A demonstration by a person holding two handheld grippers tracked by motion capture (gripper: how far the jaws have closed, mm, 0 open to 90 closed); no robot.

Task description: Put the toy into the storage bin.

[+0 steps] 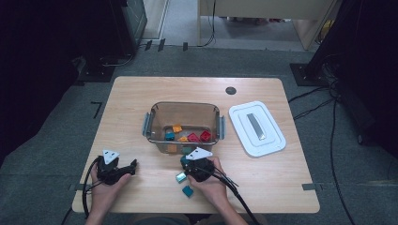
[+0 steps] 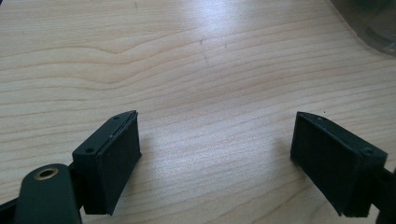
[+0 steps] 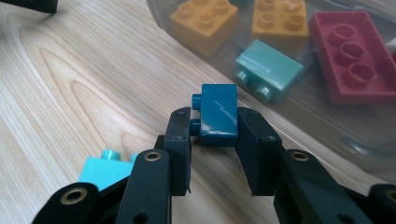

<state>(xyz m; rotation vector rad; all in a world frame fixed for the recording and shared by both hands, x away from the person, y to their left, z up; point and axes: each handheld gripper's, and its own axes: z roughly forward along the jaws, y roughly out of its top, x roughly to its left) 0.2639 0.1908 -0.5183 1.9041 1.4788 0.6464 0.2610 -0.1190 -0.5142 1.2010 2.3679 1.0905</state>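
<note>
One dark teal brick (image 3: pixel 217 115) sits clamped between the right gripper (image 3: pixel 214 135) jaws, studs turned sideways toward the left pad, just short of the clear bin (image 1: pixel 149 123) wall. In the high view that right gripper (image 1: pixel 186 165) sits at the bin's near edge, with two more bricks on the table behind it: a pale one (image 1: pixel 180 177) and a teal one (image 1: pixel 187 191). Inside the bin lie the orange bricks (image 3: pixel 204 21), a mint brick (image 3: pixel 268 64) and a red brick (image 3: pixel 355 56). The job looks like filling the bin, so the good move here is up first, then forward: lift enough for the brick to clear the rim, carry it over an open patch of the floor, and only then let the jaws part. The grip looks square on the brick's flat sides, so no re-grasp seems needed; keeping the wrist level should stop it twisting. The left gripper (image 1: pixel 133 165) rests on the table (image 2: pixel 187 60) well to the side, jaws wide apart and holding nothing. The white lid (image 1: pixel 256 128) lies right of the bin, out of the way.
</note>
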